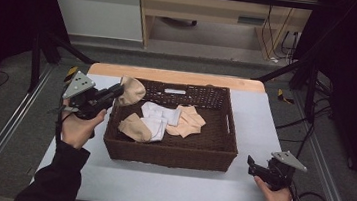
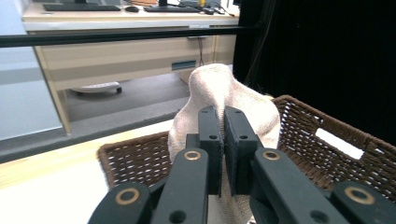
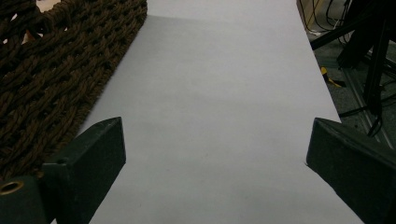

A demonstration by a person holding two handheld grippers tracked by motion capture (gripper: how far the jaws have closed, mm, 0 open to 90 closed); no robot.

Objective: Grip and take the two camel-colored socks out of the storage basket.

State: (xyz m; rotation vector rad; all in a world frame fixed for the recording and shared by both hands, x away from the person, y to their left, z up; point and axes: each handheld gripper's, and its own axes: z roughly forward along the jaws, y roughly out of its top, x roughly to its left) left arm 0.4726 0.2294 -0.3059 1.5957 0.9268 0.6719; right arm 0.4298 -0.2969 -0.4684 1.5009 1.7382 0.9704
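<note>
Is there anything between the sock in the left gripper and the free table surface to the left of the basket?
Nothing visible. The left gripper holds the beige sock above the basket's far-left corner, and the table beside that wall looks bare.

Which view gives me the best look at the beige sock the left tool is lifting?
The left gripper view: the beige sock sits close up, pinched between the left tool's shut jaws above the basket rim. The high view shows it small, at the basket's far left corner.
</note>
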